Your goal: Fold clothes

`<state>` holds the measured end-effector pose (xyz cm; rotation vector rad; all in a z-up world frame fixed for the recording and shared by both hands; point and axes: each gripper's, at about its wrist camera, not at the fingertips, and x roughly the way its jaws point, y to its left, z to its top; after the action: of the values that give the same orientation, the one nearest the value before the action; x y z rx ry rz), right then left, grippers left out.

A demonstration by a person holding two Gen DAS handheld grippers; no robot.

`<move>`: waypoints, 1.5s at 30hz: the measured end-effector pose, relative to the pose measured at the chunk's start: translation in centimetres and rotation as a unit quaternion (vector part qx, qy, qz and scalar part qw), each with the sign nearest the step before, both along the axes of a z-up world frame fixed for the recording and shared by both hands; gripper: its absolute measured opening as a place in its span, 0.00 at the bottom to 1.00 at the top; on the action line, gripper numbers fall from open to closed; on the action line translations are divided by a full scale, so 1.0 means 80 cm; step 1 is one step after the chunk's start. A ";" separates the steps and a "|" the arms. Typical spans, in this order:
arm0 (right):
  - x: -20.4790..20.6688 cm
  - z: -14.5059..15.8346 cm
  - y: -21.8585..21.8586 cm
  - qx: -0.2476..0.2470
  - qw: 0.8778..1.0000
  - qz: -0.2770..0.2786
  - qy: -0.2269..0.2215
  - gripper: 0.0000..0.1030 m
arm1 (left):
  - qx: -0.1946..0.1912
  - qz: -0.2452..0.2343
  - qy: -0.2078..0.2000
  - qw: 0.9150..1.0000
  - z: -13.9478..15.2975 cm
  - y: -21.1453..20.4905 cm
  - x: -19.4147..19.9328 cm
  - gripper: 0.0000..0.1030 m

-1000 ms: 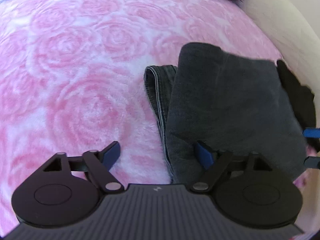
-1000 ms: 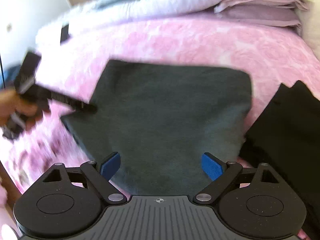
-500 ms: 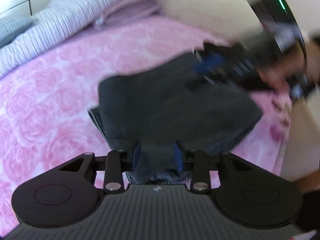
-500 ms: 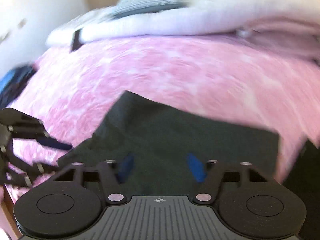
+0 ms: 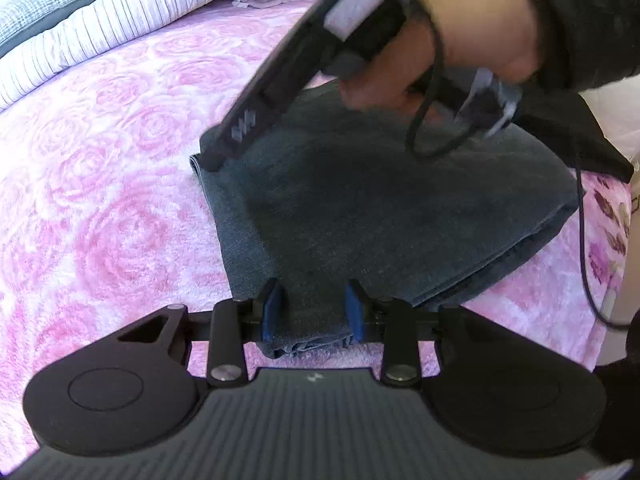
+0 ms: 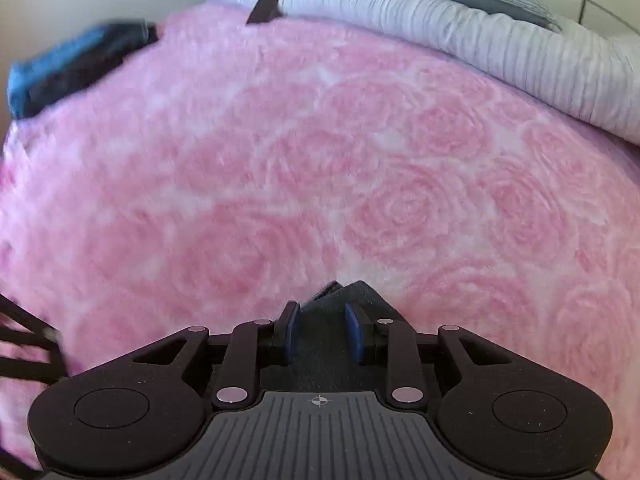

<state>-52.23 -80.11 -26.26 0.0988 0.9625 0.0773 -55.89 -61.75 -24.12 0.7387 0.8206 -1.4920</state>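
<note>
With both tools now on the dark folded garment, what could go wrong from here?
1. The left tool pinches only the near corner of the thick grey garment; lower layers may slip out.
2. The right tool grips the far corner's tip; it might pull free.
3. The dangling cable could snag.

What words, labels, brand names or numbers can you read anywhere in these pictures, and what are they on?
No readable words, brand names or numbers.
Left gripper body: a small pale mark, too small to read.
Right gripper body: a small crosshair sign, not text.
The right gripper's long black side, seen from the left wrist: pale raised marks, blurred, unreadable.
Dark folded garment, pink rose blanket, striped quilt: no print.
</note>
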 end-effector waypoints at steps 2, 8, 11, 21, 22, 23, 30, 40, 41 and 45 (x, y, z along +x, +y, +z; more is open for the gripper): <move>-0.028 0.025 -0.016 0.006 0.999 -0.030 -0.019 0.28 | 0.006 -0.004 -0.003 1.000 0.005 -0.002 0.001 0.29; -0.144 0.044 -0.090 -0.101 0.979 -0.175 0.014 0.28 | 0.020 -0.029 -0.018 0.999 0.008 -0.012 -0.002 0.30; -0.178 0.002 -0.149 -0.075 0.963 -0.251 0.059 0.28 | 0.014 -0.032 -0.019 0.999 0.008 -0.014 -0.001 0.32; -0.254 0.039 -0.080 -0.043 0.969 -0.242 0.018 0.28 | 0.014 -0.059 -0.055 0.997 0.010 -0.022 -0.005 0.36; -0.265 0.040 -0.060 -0.043 0.972 -0.230 0.025 0.28 | 0.012 -0.060 -0.057 0.996 0.007 -0.020 -0.006 0.38; -0.276 0.039 -0.040 -0.044 0.974 -0.219 0.032 0.28 | 0.009 -0.062 -0.058 0.996 0.004 -0.018 -0.007 0.38; -0.304 0.032 0.006 -0.057 0.967 -0.245 0.046 0.49 | -0.022 -0.099 -0.121 0.987 0.009 0.000 -0.017 0.54; -0.296 0.021 0.166 -0.266 0.959 -0.095 0.035 0.77 | -0.107 -0.329 -0.349 0.871 -0.035 0.080 -0.110 0.68; -0.292 0.009 0.174 -0.279 0.956 -0.085 0.036 0.77 | -0.108 -0.332 -0.355 0.867 -0.045 0.077 -0.117 0.68; -0.272 -0.036 0.170 -0.307 0.949 -0.055 0.052 0.77 | -0.119 -0.354 -0.379 0.846 -0.081 0.065 -0.140 0.70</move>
<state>-73.98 -66.48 -29.16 -0.4221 1.0460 -0.3357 -67.13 -56.58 -30.61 1.4023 -0.2900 -1.6757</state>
